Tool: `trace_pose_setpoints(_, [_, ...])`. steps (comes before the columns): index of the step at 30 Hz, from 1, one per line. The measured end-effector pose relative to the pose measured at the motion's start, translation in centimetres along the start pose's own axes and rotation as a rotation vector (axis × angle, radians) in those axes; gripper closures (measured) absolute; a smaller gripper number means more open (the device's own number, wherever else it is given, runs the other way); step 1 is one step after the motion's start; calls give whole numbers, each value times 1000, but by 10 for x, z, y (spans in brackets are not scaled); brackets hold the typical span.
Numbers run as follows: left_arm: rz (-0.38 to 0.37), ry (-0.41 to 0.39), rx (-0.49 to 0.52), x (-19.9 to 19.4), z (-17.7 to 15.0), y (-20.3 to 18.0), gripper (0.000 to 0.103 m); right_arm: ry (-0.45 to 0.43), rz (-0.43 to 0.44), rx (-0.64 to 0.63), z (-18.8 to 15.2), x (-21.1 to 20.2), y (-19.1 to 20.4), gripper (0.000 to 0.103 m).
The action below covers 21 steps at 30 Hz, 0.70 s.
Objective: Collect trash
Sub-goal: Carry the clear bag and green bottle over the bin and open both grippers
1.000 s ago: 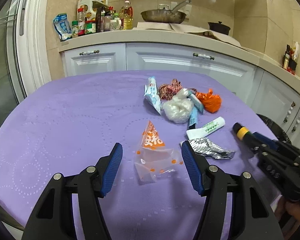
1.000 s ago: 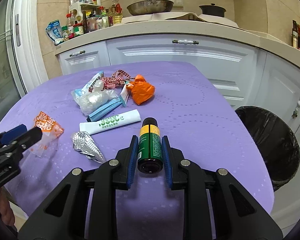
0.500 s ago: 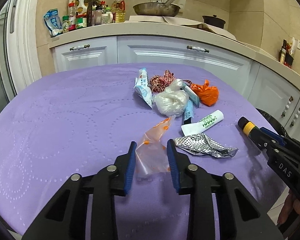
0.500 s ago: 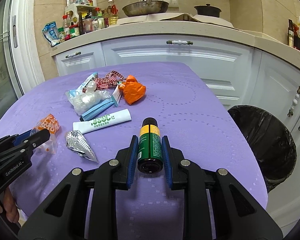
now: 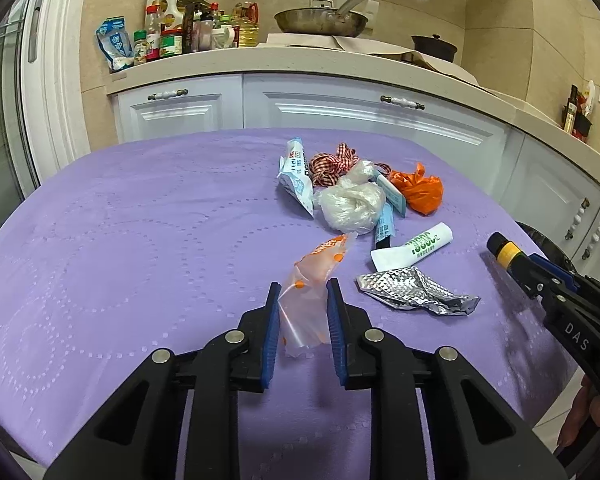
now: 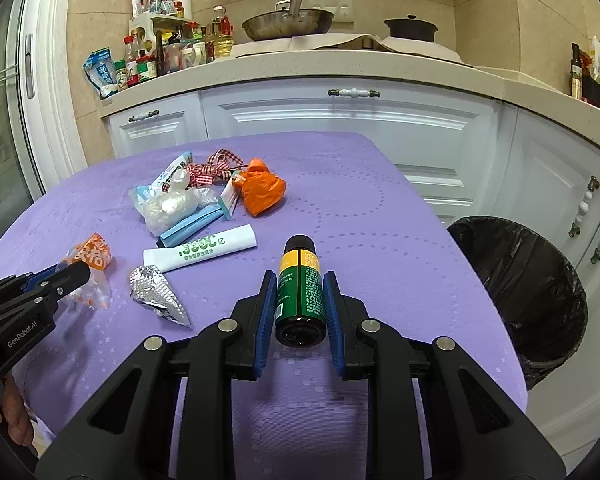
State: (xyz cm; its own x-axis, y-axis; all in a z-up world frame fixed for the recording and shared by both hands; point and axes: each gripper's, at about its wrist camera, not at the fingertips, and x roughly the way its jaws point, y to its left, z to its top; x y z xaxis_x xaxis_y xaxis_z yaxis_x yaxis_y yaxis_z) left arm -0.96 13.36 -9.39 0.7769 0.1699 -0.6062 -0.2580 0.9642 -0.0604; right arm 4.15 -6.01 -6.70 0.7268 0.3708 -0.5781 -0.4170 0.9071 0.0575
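Note:
On the purple tablecloth my left gripper has its jaws closing, and the blue pads squeeze a clear wrapper with orange print that stands crumpled between them. The right wrist view shows the same wrapper at that gripper's tips. My right gripper is shut on a green bottle with a yellow band and black cap, held lying along the fingers above the cloth. From the left wrist view the bottle sticks out at the right.
More trash lies mid-table: crumpled foil, a white tube, an orange bag, a balled clear bag, checked ribbon, a blue-white packet. A black-lined bin stands right of the table. White cabinets lie beyond.
The left jaws came together from wide apart onto the orange-printed wrapper, which went from lying flat to crumpled upright between the pads. The right gripper and its bottle stayed as they were.

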Motion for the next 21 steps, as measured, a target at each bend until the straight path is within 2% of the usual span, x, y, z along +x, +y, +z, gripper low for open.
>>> trace_pose_setpoints(10, [9, -13, -11, -6, 3, -3, 80, -25, -19, 2, 0, -8, -7, 80])
trace_pose_setpoints(21, [-52, -42, 9, -16, 17, -30, 80, -71, -66, 23, 4, -26, -30, 80])
